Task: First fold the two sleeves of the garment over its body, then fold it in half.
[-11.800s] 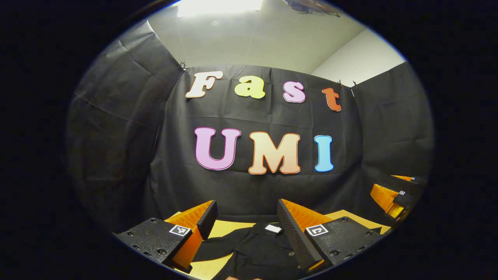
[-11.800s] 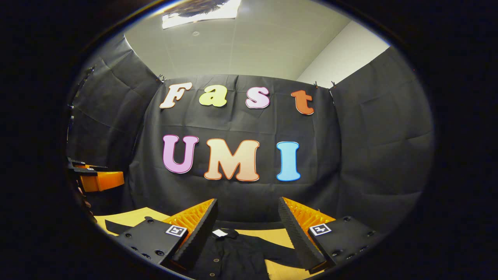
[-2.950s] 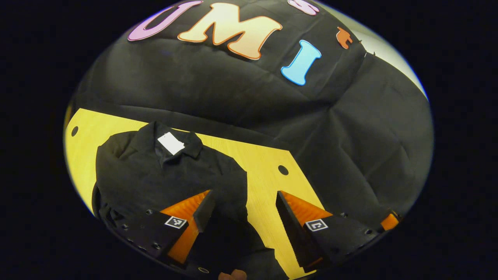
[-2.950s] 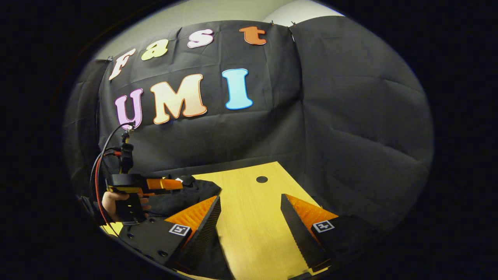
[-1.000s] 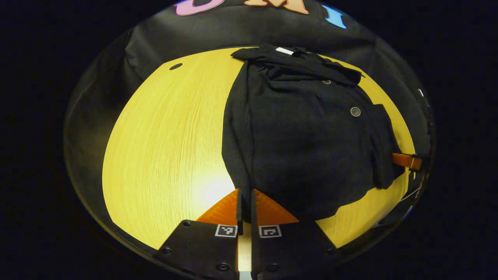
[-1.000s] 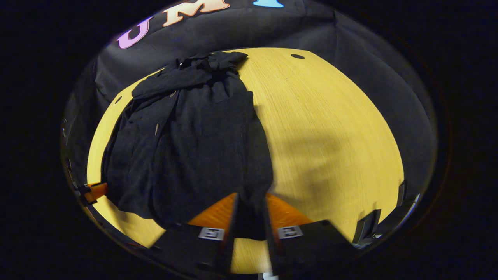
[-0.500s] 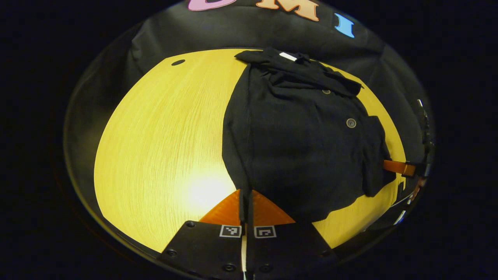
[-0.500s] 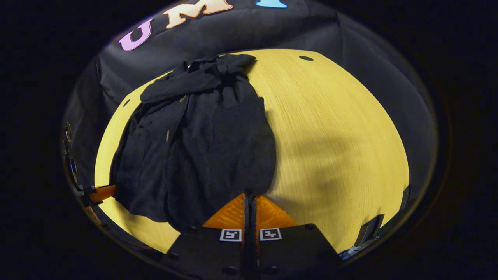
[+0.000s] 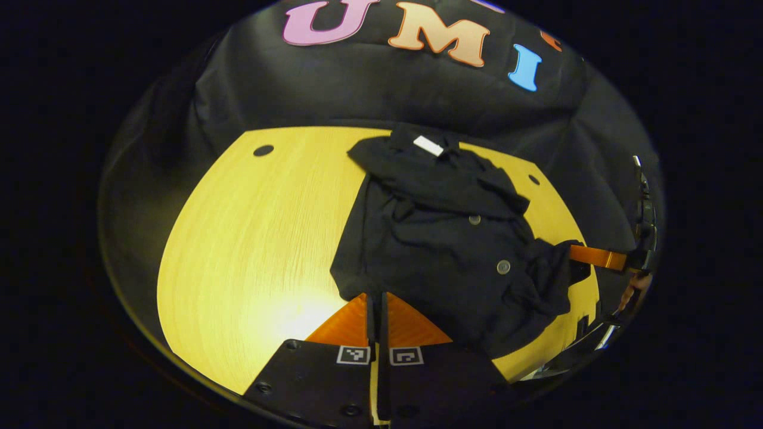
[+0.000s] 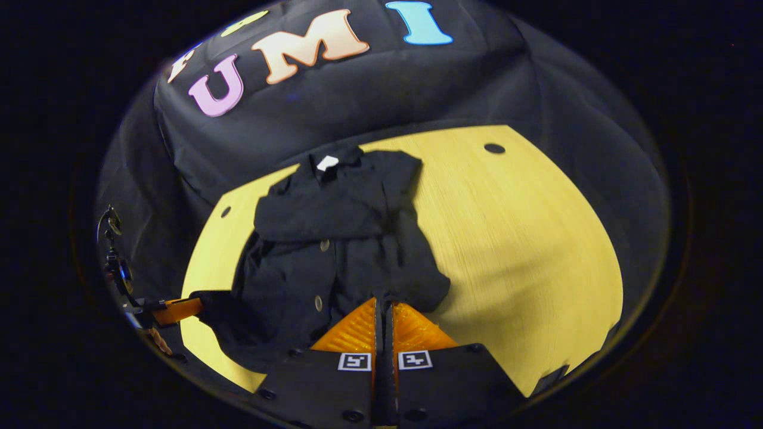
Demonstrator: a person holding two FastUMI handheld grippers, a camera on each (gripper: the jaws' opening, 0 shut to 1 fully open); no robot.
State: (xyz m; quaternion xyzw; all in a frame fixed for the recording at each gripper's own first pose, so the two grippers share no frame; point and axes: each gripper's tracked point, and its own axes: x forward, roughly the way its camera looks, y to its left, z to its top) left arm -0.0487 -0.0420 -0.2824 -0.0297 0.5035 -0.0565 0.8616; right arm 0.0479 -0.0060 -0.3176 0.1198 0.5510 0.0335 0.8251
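Observation:
A black buttoned garment [image 9: 441, 238] lies on the yellow wooden table [image 9: 250, 238], collar and white label [image 9: 427, 145] at the far end, a sleeve folded across its chest. My left gripper [image 9: 376, 296] is shut on the near left hem corner. In the left gripper view the right gripper [image 9: 587, 255] holds the other hem corner at the right, with cloth bunched around its tip. In the right gripper view the garment [image 10: 334, 238] hangs wrinkled from my right gripper [image 10: 384, 302], which is shut on its hem. The left gripper [image 10: 191, 307] grips cloth at the far left.
The table [image 10: 524, 238] has round holes near its far corners [image 9: 263, 150] [image 10: 494, 148]. Black cloth walls close off the booth behind and beside the table. A hand [image 9: 633, 286] holding the right gripper shows at the right edge of the left gripper view.
Both grippers, shut on the hem, have risen and pulled the hem up off the table. The lower half of the garment now bunches and looks shorter.

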